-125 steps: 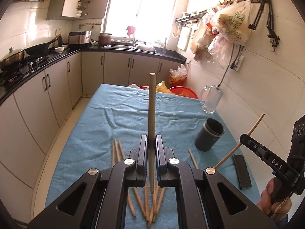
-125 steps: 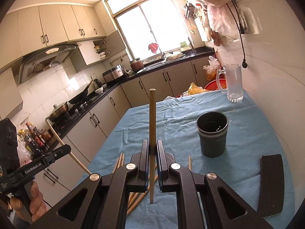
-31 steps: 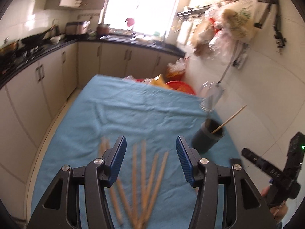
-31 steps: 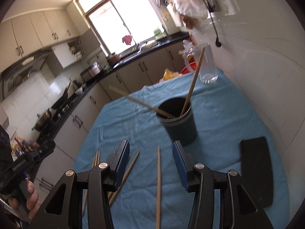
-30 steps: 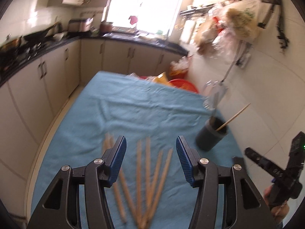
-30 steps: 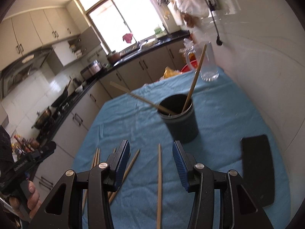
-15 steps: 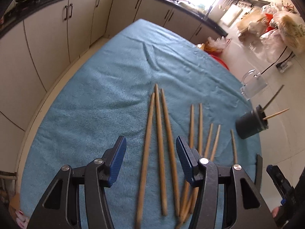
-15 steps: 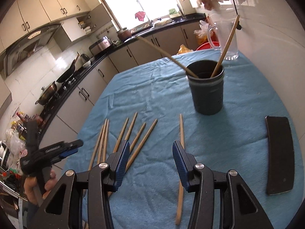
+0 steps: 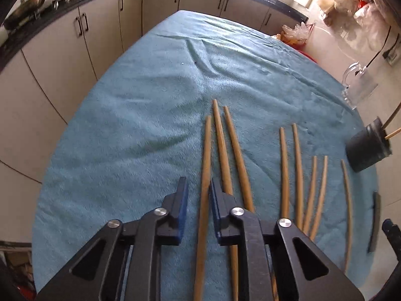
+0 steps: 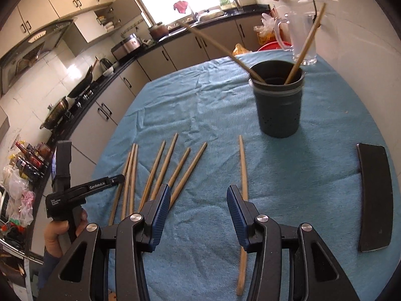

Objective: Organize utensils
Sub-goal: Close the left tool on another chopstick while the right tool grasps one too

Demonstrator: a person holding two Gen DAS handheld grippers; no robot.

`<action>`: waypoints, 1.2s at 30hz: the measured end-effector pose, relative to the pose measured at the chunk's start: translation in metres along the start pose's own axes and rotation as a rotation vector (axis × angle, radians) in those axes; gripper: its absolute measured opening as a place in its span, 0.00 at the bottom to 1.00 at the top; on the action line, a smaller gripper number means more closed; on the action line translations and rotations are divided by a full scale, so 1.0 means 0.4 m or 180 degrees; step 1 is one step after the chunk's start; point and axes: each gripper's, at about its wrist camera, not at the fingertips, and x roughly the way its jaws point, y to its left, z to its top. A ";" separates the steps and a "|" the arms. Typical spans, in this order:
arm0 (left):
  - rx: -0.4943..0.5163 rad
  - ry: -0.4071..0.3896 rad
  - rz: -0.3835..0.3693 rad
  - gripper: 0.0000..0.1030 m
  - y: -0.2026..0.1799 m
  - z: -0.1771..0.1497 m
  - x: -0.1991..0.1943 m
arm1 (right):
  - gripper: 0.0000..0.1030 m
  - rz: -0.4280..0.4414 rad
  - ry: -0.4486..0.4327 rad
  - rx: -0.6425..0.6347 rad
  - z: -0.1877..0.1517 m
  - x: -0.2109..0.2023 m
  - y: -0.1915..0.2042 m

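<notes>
- Left gripper [image 9: 198, 202] is straddling a chopstick [image 9: 206, 165], jaws apart, stick's long axis running forward between them
- Right gripper [image 10: 198, 207] is hovering open, nearer the holder [image 10: 278, 102]

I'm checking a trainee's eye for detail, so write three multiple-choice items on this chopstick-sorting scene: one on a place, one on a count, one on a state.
1. Where does the black flat slab lie?
A. inside the holder
B. on the blue cloth, right of the holder
C. on the kitchen counter

2. How many chopsticks stand in the dark holder?
A. none
B. two
C. five

3. How is the left gripper set?
A. wide open over bare cloth
B. lifting a chopstick in the air
C. fingers narrowed around a chopstick lying on the cloth

Answers: 1 B, the slab rests on the cloth right of the holder. 2 B, two sticks lean out of its rim. 3 C, the leftmost chopstick runs between the fingers, flat on the cloth.
</notes>
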 end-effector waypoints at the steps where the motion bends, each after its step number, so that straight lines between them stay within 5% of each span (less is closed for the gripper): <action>1: 0.0002 -0.0016 0.0017 0.13 0.001 0.000 0.000 | 0.49 0.0007 0.0037 -0.0004 0.004 0.012 0.008; 3: 0.0003 -0.0033 0.0072 0.07 0.005 -0.002 -0.002 | 0.49 -0.0010 0.0142 -0.0064 0.015 0.046 0.031; 14: -0.0086 -0.0007 -0.0043 0.07 0.046 -0.027 -0.018 | 0.31 -0.0327 0.0895 0.0118 0.084 0.296 0.040; 24: -0.0024 0.0007 -0.0020 0.07 0.036 -0.003 -0.003 | 0.28 -0.0709 0.1028 -0.0257 0.103 0.372 0.107; 28: -0.0001 -0.0014 0.0021 0.06 0.025 0.005 0.001 | 0.13 -0.0855 0.0995 -0.0500 0.104 0.390 0.138; 36: -0.0060 -0.0282 -0.0329 0.06 0.043 -0.006 -0.073 | 0.07 -0.0238 0.0657 -0.0176 0.114 0.294 0.103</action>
